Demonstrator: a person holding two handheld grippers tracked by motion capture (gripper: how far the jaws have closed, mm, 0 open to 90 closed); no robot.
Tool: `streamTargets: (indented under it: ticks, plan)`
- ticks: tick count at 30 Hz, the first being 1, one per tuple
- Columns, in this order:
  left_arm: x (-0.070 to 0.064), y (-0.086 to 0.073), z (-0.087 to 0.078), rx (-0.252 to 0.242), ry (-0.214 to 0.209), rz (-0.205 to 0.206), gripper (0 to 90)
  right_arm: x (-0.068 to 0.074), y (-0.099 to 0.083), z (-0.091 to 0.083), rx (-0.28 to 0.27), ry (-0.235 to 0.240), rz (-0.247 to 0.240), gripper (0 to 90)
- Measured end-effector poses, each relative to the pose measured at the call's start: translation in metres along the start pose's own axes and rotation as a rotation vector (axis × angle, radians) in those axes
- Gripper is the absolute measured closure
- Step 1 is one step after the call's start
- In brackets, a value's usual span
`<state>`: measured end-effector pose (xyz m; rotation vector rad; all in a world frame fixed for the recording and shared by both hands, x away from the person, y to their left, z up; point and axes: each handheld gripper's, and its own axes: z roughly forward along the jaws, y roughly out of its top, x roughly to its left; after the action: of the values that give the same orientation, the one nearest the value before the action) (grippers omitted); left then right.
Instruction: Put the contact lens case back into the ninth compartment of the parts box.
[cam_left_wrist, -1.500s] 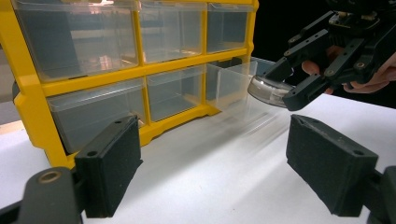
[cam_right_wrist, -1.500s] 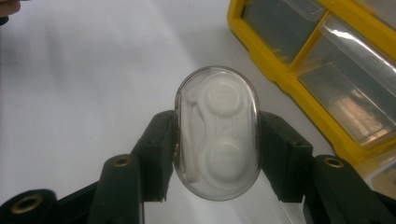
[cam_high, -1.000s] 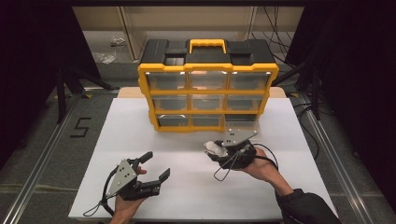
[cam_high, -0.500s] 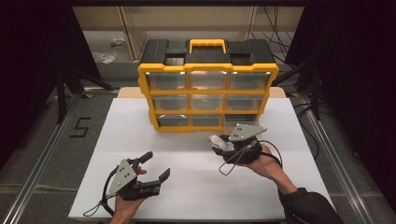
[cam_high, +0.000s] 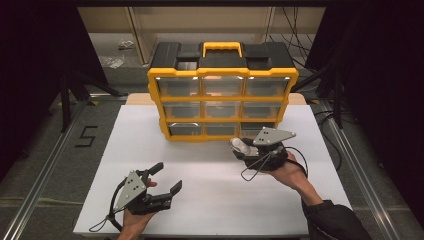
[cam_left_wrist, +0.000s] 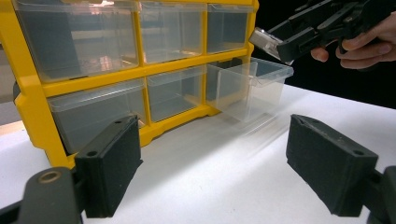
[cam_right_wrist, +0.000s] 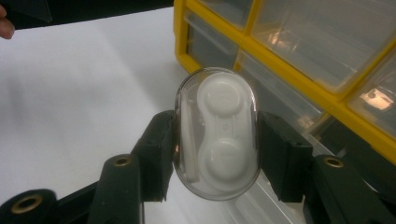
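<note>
Contact-lens case, an oval clear plastic shell with a white two-cup insert (cam_right_wrist: 216, 133), sits clamped between the black jaws of your right gripper (cam_high: 243, 148), squeezed on its two long sides. You hold it above the white table (cam_high: 150, 145), just in front of the yellow-framed organiser with clear plastic drawers (cam_high: 222, 97), at about four o'clock from the organiser's middle. In the left gripper view, the bottom right-hand clear drawer (cam_left_wrist: 250, 86) stands pulled out from the frame, and the case hovers just above its open top without touching it. Your left gripper (cam_high: 161, 179) rests low at roughly seven o'clock on the table, well apart from the organiser, its jaws spread wide with nothing between them.
</note>
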<state>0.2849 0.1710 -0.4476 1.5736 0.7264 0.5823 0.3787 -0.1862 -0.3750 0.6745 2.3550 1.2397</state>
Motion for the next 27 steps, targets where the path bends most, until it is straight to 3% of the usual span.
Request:
streamTargets:
  ticks: [27]
  plan:
    - [0.0,0.0,0.0,0.0,0.001,-0.001,17.5,-0.03,-0.007,-0.017,-0.085,-0.127,0.107,49.5]
